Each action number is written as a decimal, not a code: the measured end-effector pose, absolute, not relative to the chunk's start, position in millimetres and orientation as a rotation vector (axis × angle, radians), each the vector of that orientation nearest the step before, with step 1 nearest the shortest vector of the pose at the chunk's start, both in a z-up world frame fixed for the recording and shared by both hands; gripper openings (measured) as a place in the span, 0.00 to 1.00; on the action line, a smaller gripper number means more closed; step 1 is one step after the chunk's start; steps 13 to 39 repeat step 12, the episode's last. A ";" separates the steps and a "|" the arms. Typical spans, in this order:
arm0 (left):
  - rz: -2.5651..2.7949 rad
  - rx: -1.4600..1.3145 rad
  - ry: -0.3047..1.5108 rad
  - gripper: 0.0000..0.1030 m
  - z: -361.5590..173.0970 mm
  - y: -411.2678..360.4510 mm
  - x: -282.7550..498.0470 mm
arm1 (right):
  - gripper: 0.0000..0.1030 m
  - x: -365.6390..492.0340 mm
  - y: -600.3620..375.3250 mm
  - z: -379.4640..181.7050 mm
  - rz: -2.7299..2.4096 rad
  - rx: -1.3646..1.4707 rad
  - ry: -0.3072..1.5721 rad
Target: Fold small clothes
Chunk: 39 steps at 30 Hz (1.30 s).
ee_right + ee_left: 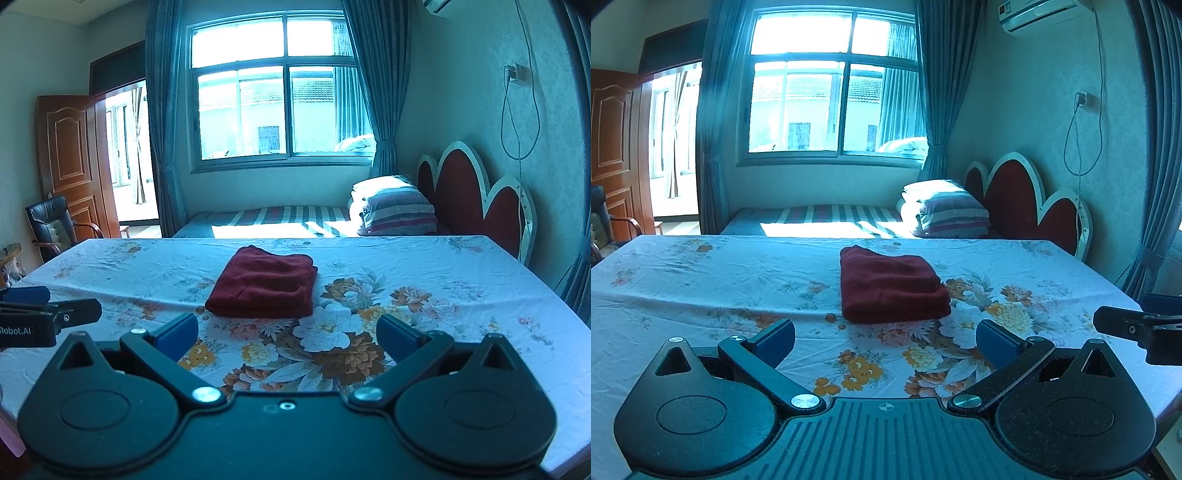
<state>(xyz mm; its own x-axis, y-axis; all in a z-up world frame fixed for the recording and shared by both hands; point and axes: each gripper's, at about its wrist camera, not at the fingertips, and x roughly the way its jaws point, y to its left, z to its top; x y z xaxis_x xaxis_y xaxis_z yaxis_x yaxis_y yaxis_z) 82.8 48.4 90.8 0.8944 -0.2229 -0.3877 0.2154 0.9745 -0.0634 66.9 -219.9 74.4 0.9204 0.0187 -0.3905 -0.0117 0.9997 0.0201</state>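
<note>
Hovering short of the dark red folded garment (pixel 892 286), mid-table on the floral tablecloth (pixel 701 280) | left gripper (pixel 884 341) spread wide, holding nothing | right gripper (pixel 286 334) likewise spread, holding nothing | risk: a low fingertip snags the top layer, dragging the stack and undoing the fold

Left gripper (pixel 885 341): matte black body, two round teardrop-shaped lobes either side of ribbed centre plate; small compass-like cross mark at plate's front edge. Silver screws at linkage pivots, smaller ones near fingertips. Finger pads (pixel 775 341) blue, flat.

Right gripper (pixel 287 334): same black lobes and blue pads (pixel 176 334), but smooth centre plate with one small silver screw. White lettering "Robot.AI" on left gripper's side, seen from right wrist.
</note>
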 end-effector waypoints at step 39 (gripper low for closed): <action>-0.255 0.002 0.399 1.00 90.6 46.0 84.2 | 1.00 72.8 -221.7 71.7 0.026 0.015 0.416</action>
